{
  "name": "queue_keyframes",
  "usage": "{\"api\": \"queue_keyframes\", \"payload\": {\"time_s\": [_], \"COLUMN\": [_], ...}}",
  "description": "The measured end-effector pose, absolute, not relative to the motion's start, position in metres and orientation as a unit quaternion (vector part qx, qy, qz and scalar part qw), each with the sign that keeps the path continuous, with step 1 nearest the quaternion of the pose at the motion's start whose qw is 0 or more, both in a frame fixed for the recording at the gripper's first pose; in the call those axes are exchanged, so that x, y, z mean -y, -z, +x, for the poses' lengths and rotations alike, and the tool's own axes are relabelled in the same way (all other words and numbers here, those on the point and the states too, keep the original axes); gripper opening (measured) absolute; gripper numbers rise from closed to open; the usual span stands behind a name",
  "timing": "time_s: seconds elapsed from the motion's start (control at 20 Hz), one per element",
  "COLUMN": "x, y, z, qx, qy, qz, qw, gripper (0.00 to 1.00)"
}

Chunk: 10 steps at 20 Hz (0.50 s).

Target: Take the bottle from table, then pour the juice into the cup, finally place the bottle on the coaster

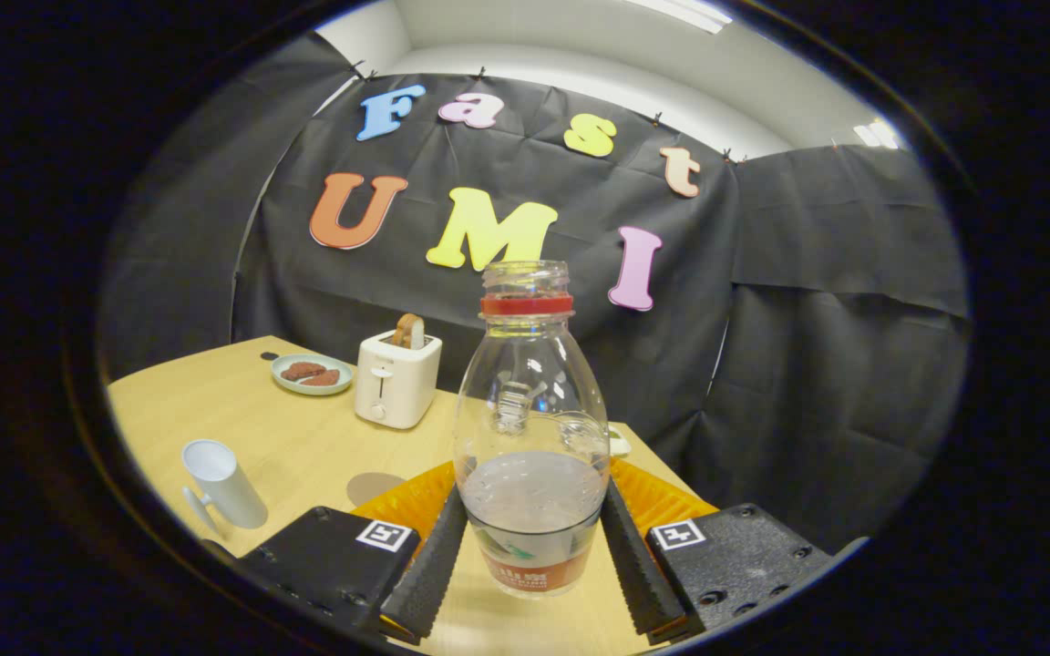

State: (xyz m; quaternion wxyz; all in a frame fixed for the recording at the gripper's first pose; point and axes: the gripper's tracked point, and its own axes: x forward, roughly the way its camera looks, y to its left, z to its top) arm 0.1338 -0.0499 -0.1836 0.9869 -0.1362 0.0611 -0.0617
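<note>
A clear plastic bottle (pixel 530 428) with a red neck ring and no cap stands upright between my fingers, with pale liquid in its lower part. My gripper (pixel 534 499) is shut on the bottle; both black ribbed pads (pixel 438 556) press against its lower sides. A white cup (pixel 222 485) with a handle stands on the wooden table (pixel 306 437), to the left of my left finger. A round brown coaster (pixel 368 486) lies flat just ahead of the left finger, partly hidden by it.
A white toaster (pixel 396 378) with a slice of bread in it stands beyond the coaster. A pale green plate (pixel 312 374) with brown food sits farther left of it. The table's far edge runs close behind the bottle, against the black cloth wall.
</note>
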Motion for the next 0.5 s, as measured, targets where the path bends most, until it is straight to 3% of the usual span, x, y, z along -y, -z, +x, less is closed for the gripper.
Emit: {"api": "queue_keyframes", "payload": {"time_s": [0.5], "x": [-0.022], "y": [0.166], "z": [0.132], "qx": [-0.047], "qy": [0.016], "qz": [-0.248], "qw": [0.968], "gripper": [0.81]}}
